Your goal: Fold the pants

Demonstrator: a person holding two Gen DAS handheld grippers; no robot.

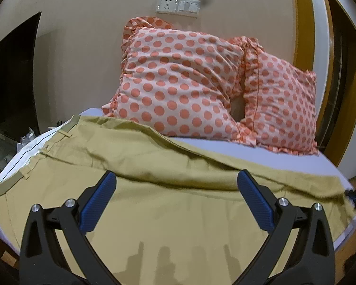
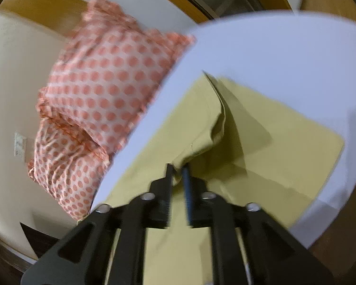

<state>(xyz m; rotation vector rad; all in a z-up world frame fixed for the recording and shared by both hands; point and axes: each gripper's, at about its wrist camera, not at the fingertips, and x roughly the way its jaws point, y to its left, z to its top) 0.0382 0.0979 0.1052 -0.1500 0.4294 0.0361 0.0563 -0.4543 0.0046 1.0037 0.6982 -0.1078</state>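
Note:
Khaki pants [image 1: 154, 166] lie spread across the pale lilac bed [image 1: 249, 149], waistband [image 1: 28, 168] at the left in the left wrist view. My left gripper [image 1: 176, 178] is open wide, blue pads apart, just above the pants and holding nothing. In the right wrist view my right gripper [image 2: 178, 167] is shut on a pinched fold of the pants [image 2: 261, 147] and lifts it into a ridge above the flat cloth. The view is tilted and blurred.
Two pink pillows with orange dots [image 1: 182, 83] [image 2: 102, 90] lean on the wall at the head of the bed. A socket plate [image 1: 178, 6] sits on the wall above. A wooden door frame [image 1: 303, 23] is at the right. The bed's edge [image 2: 332, 190] drops to a wooden floor.

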